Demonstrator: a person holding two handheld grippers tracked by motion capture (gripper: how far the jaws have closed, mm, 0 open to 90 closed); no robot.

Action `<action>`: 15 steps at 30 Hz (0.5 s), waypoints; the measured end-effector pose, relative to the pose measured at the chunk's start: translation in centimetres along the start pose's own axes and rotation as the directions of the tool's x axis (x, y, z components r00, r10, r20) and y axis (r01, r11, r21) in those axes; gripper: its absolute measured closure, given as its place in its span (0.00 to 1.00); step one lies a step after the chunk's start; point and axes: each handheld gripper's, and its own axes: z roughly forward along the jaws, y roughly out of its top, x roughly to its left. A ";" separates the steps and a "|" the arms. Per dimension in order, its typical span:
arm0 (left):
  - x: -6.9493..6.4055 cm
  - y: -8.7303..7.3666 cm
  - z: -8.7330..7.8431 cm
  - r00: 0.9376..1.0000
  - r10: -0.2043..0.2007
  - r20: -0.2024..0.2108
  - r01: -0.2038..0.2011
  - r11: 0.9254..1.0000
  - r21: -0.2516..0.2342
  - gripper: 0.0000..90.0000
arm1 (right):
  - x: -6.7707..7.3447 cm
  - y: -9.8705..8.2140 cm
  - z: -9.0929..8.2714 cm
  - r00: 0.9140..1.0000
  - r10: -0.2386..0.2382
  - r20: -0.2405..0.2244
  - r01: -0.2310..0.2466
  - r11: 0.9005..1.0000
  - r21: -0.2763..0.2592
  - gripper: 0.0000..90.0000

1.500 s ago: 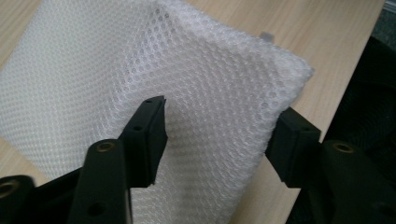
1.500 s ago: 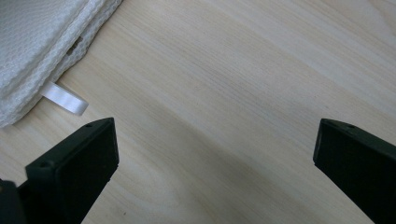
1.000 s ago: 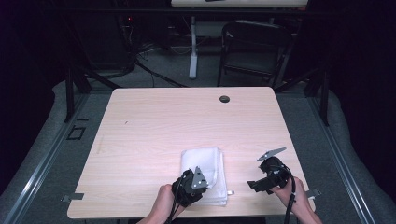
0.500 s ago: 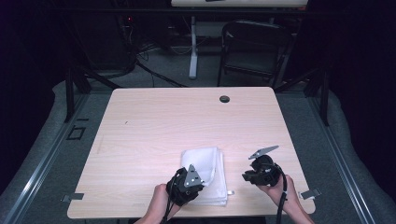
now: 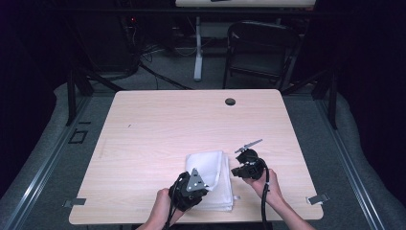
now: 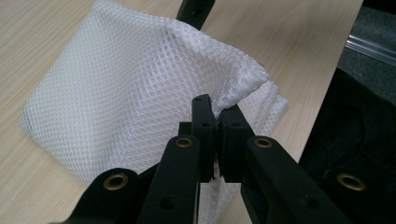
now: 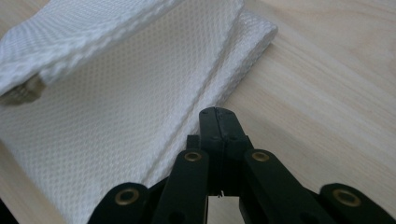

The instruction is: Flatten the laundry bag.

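Now, change: the right gripper has come in from the table's right side toward the white mesh bag, and its jaws have just closed on nothing.
Right gripper: jaws together, empty, tips just beside the bag's right edge, over bare wood.
Left gripper: clamped on a pinch of the bag's top layer, which is lifted off the layers beneath near the front corner.
Bag: folded flat, near the table's front edge, between the two hands.
Meaning: probably the closed right jaws are meant to slide under or press the lower layers while the left peels the top one open; unfolding is barely begun.
Surface: light wooden table, a dark grommet near its far edge.
Room: dim; a black folding chair and cables beyond.
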 end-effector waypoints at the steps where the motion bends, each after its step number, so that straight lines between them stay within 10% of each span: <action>1: 0.0 0.0 0.0 1.000 -0.002 0.001 0.002 1.000 -0.001 0.97 | -0.1 0.2 0.2 1.000 -0.009 0.012 0.009 1.000 0.009 1.00; 15: -0.1 -0.1 0.5 1.000 -0.002 0.016 0.002 1.000 0.011 0.97 | 0.2 0.7 2.3 0.999 0.035 -0.024 -0.034 0.998 0.049 1.00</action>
